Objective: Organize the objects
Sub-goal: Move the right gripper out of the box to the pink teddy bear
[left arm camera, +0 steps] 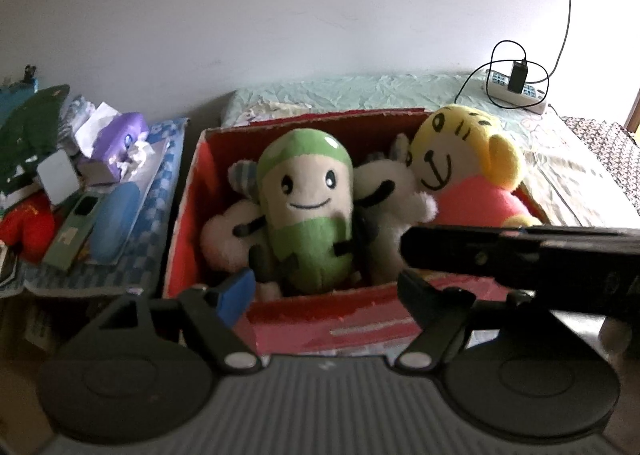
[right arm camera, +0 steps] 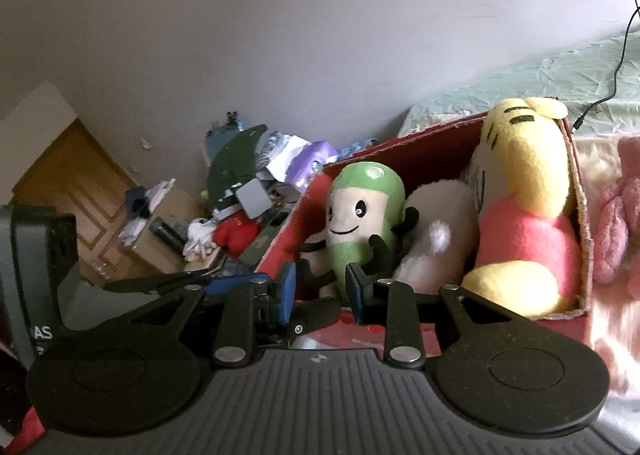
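A red cardboard box (left arm camera: 332, 319) on the bed holds a green and cream plush (left arm camera: 308, 211), a white plush (left arm camera: 384, 183) behind it and a yellow tiger plush in pink (left arm camera: 464, 167). My left gripper (left arm camera: 324, 287) is open at the box's near wall, empty. The right gripper's body crosses its right side in the left wrist view. In the right wrist view the box (right arm camera: 436, 143) and the green plush (right arm camera: 360, 223), white plush (right arm camera: 440, 235) and tiger plush (right arm camera: 524, 215) show. My right gripper (right arm camera: 322, 291) is open at the box's near edge, around the green plush's black limb.
A cluttered side table (left arm camera: 120, 267) left of the box carries tissues, a purple toy (left arm camera: 124, 135) and a red item. A power strip with charger (left arm camera: 516, 87) lies on the bed at the back right. A pink fluffy item (right arm camera: 616, 231) lies right of the box.
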Tool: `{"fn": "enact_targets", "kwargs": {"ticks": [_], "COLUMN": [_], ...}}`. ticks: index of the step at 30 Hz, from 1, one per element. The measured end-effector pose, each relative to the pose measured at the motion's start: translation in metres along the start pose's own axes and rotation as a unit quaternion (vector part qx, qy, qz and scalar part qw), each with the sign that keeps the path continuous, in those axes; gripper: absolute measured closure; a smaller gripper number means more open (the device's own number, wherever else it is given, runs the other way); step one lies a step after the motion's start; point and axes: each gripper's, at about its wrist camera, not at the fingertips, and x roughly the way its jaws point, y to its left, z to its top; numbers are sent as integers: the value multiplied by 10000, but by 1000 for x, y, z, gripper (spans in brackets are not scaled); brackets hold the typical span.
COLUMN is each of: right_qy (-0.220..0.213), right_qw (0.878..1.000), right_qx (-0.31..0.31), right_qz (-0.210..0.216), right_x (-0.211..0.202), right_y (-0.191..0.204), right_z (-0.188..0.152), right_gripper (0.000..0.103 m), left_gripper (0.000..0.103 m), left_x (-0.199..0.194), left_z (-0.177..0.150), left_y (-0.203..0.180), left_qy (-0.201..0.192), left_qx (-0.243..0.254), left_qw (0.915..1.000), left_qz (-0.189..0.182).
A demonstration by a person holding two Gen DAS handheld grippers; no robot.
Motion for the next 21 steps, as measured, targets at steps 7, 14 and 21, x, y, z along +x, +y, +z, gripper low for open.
{"fn": "enact_targets", "kwargs": {"ticks": [7, 14, 21], "right_qy": [119, 295, 271], "right_qw": [9998, 9990, 9914], "right_qx": [-102, 318, 1076], "right_qz": [109, -103, -698], "right_x": [-32, -60, -75], "right_y": [-20, -65, -126], "right_z": [-3, -11, -16], "right_gripper": [72, 72, 72], "left_gripper": [23, 23, 23], "left_x": [-19, -17, 12], "left_z": [-13, -28, -35], "left_y": [-21, -54, -105], "left_qy": [12, 275, 620], "left_qx": [-51, -6, 68], "left_qw": [10000, 9968, 9898], "left_qz": [-85, -748, -1283]}}
